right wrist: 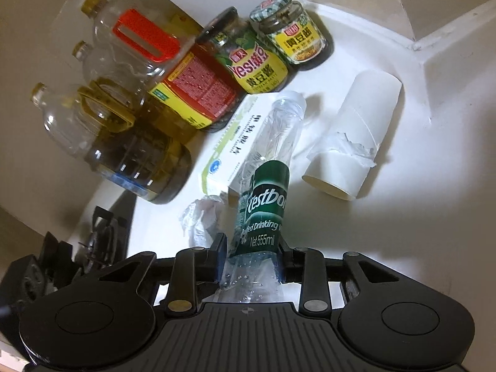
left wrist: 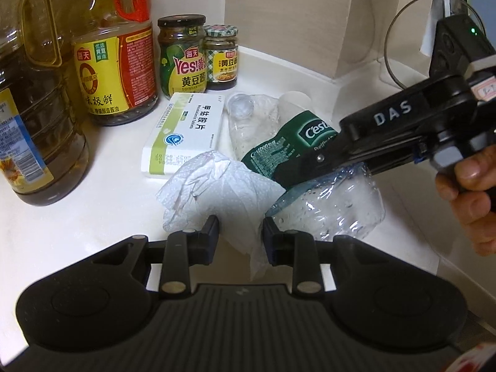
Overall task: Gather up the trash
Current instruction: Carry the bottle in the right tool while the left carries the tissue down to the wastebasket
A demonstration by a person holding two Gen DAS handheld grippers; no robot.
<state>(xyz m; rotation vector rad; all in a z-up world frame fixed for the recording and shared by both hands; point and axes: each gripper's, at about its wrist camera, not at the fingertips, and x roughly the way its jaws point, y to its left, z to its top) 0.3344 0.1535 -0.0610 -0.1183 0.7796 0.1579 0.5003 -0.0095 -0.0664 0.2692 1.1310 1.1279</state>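
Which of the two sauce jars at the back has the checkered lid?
The shorter jar on the right, nearest the wall corner, with the green-and-white checkered lid. The taller jar beside it has a plain dark lid and a label reading "Yes!".

I read "C'estbon", "Purified Drinking" and "Net 555ml" on the bottle's green label (right wrist: 263, 214), "Yes!" on the taller jar (left wrist: 183, 59), "DAS" on the right gripper (left wrist: 313, 162).

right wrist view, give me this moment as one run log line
task: collect trash | right gripper: shut on crushed water bottle | left gripper: open around crumpled tissue | uncollected: paper roll core, medicine box
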